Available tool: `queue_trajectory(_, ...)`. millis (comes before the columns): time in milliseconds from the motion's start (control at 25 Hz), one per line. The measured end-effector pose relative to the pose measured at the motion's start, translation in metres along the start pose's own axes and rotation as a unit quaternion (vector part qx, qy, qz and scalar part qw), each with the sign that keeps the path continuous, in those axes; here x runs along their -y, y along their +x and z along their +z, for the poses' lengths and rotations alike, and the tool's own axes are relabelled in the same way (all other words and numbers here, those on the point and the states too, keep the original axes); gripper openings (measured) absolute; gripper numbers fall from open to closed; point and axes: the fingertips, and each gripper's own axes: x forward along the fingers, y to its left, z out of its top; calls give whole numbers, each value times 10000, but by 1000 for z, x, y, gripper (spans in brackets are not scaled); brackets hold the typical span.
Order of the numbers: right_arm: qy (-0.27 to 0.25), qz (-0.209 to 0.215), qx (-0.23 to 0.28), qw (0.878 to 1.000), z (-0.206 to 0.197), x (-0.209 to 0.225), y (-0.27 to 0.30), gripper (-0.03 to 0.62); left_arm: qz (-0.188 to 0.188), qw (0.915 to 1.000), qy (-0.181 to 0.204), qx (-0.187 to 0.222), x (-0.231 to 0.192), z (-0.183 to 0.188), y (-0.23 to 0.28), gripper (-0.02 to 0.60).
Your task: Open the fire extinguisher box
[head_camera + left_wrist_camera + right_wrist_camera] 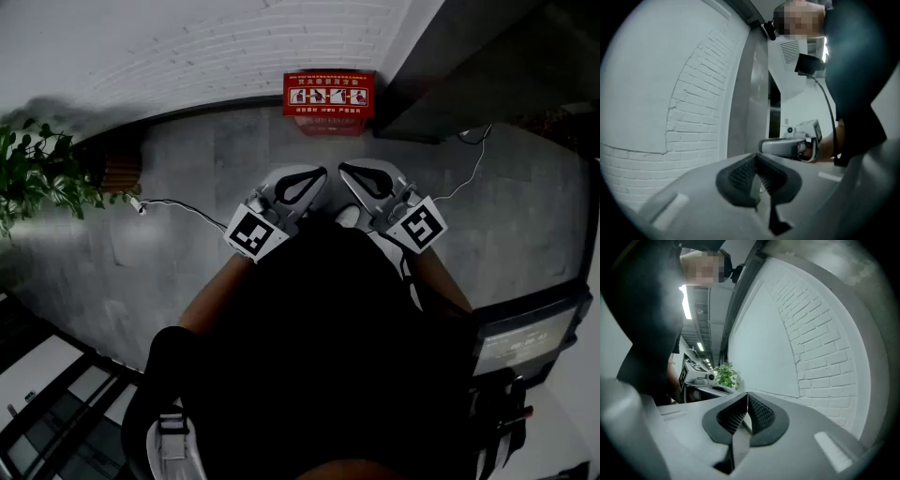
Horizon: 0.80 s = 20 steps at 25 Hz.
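The person stands back from the wall with both tools held close to the chest, their tips angled toward each other. The left gripper (314, 178) has its jaws pressed together with nothing between them. The right gripper (352, 175) is the same, pads flat on each other and empty. The red fire extinguisher box (328, 94) sits on the floor at the far side, backed against the white brick wall (216, 47). It is straight ahead of the two tools and well apart from them. By the look of it the box is not yet opened, so the step in hand is the approach.

To do that well, I'd walk in square to the box and spread one claw before arriving, since shut jaws cannot take a handle or a door edge. I cannot tell from here where the latch is, so it is worth getting low enough to see the front before reaching.

There is plenty of room: bare grey floor (216, 159) lies between the person and the box. A dark block (487, 66) stands close on the box's right and may limit a door swinging that way. A potted plant (37, 173) is well off to the left. A thin cable (183, 208) trails over the floor at near left and is one to step round.
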Motion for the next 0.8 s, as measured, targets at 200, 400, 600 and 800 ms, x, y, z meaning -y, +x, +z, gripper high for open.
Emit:
queue_trajectory(200, -87, 39, -50, 9999, 3, 2, 2, 11, 50, 10000, 11, 16, 1, 2, 0, 2)
queue_trajectory(400, -12, 27, -149, 9999, -8, 33, 24, 11, 37, 9999, -122, -34, -36, -7, 16, 2)
queue_trajectory(600, -37, -125, -260, 9996, -15, 69, 71, 11, -69, 9997, -208, 70, -100, -11, 28, 2)
queue_trajectory(800, 143, -522, -452, 9975, -12, 112, 123, 11, -380, 9985, -328, 201, -171, 0, 39, 2)
